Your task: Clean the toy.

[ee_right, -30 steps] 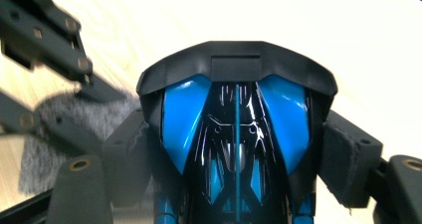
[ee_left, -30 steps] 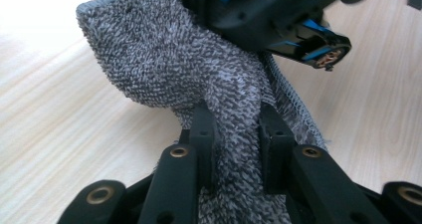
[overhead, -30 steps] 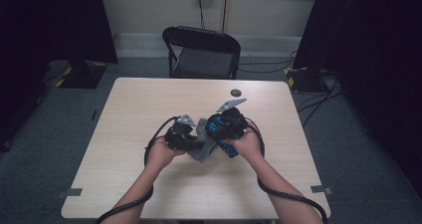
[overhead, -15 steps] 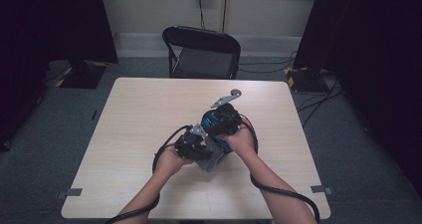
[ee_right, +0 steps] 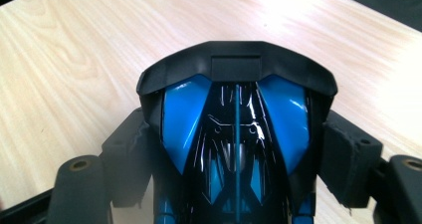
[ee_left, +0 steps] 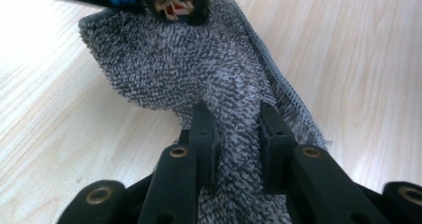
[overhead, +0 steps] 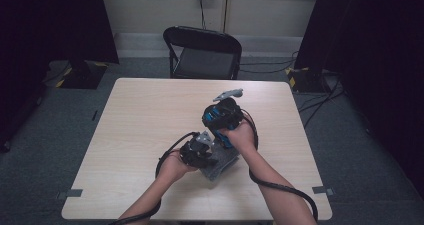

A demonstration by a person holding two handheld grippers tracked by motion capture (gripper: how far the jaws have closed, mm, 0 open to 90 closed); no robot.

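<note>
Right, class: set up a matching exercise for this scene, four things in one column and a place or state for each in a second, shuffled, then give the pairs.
Things:
1. cloth
2. toy car
3. chair
4. table

Places or states:
A. stands on the floor beyond the table
B. clamped between the right gripper jaws
C. pinched between the left gripper jaws
D. pale wood, lies under the cloth

Pairs: 1-C, 2-B, 3-A, 4-D

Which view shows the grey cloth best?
The left gripper view: the cloth shows its weave, pinched in the left tool. The high view shows a small grey patch under the hands.
</note>
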